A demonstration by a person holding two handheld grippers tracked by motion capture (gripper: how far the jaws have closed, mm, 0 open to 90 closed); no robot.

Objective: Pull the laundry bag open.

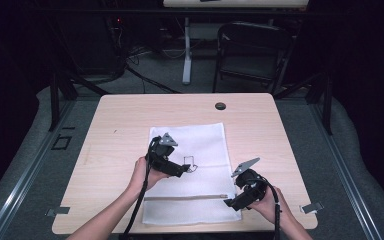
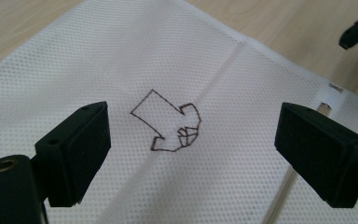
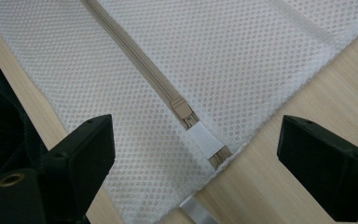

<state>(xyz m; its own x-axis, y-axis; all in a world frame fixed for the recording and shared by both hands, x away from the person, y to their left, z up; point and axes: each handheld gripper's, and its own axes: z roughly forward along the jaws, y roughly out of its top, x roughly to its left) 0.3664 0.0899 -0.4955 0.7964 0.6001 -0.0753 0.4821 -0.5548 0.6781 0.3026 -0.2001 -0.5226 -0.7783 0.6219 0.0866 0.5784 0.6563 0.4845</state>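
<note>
One mesh bag (image 1: pixel 200 145), lengthwise front-to-back, zipper (image 1: pixel 185 197) crosswise

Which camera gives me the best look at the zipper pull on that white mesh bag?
The right gripper view: the zipper pull sits sharp and close between the open right gripper. The high view shows the zipper as a thin grey line across the mesh bag, too small to pick out the pull. The left gripper view faces the bag's arrow drawing.

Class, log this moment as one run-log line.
left gripper: open, over bag drawing | right gripper: open, at zipper pull
</note>
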